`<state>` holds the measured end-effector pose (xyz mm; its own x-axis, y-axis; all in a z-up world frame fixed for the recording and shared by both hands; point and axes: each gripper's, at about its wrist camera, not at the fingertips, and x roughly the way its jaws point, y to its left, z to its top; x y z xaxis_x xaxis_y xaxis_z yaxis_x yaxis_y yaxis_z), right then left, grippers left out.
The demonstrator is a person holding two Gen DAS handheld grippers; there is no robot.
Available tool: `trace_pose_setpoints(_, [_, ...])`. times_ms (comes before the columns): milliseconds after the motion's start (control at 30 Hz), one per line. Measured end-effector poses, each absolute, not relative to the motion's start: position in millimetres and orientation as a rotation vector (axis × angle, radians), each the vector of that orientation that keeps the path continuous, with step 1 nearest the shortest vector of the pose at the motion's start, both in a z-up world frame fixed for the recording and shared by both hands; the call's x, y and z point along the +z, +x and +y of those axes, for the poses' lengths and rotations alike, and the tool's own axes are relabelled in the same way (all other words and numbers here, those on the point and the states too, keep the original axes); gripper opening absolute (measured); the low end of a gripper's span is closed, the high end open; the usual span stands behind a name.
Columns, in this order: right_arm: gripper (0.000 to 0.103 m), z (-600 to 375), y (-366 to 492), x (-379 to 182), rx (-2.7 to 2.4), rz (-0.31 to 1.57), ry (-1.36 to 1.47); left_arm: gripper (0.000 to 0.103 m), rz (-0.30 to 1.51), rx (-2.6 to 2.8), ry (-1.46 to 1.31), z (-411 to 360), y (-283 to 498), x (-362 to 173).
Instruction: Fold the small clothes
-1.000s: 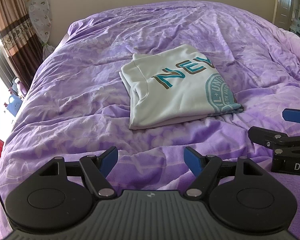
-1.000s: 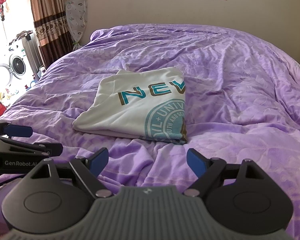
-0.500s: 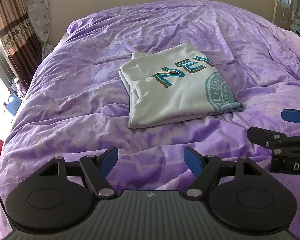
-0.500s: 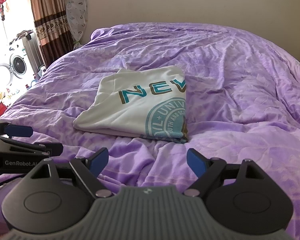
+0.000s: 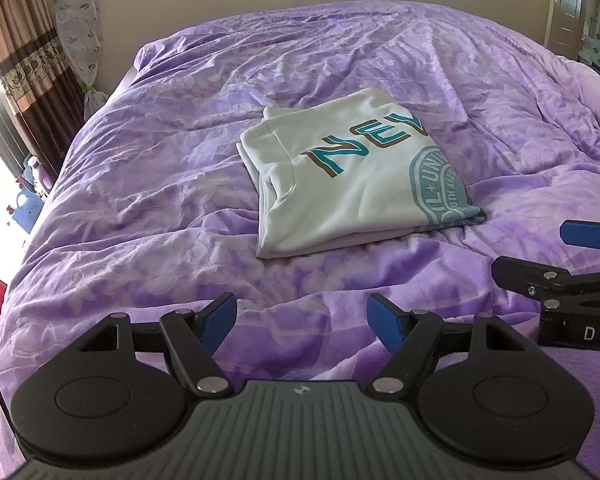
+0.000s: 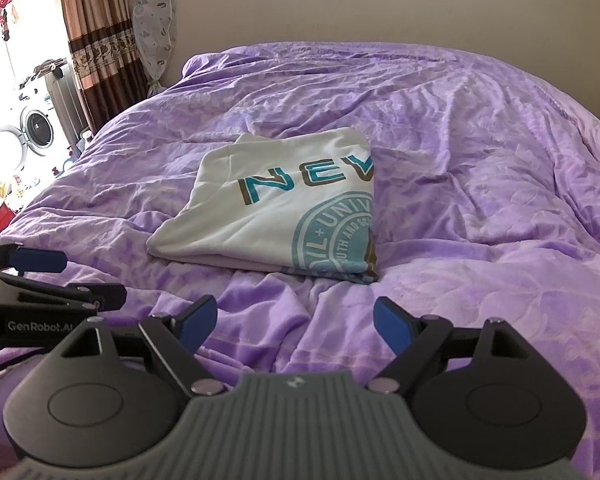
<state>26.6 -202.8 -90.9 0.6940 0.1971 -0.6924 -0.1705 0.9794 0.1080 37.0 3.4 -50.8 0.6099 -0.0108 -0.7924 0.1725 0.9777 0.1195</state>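
A: How far along is the folding, would you say?

B: Close to finished, by my reading. The white T-shirt (image 5: pixel 352 176) lies in a compact rectangle with stacked layers showing along its left and lower edges, and no sleeve sticks out. I see no other garment waiting in either view.

A: Where does it sit?

B: On the purple bedspread (image 5: pixel 160 200), a little right of centre and above the middle of the left wrist frame. In the right wrist frame it is just left of centre, at mid-height.

A: And the look of it?

B: Off-white, with teal and brown lettering cut off at the right fold and part of a round teal crest at the lower right corner. The top face is smooth; the bottom layer peeks out slightly along the near edge, so the stack is not perfectly squared.

A: The tools?

B: The left gripper (image 5: pixel 302 322) is released, its blue pads spread wide with nothing between them, low in its frame and well apart from the shirt. The right gripper (image 6: pixel 294 324) is the same: spread and empty over bare bedspread.

A: What is left, then?

B: Perhaps tidying that near edge, if anything.
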Motion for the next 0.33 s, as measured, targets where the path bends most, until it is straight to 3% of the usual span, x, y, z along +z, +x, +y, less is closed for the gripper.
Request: trace_pose_setpoints(333, [0.081,-202.9,26.8,-91.6,0.206,0.778,0.036,0.086,0.904,-0.117,0.190,0.4,37.2,-46.5])
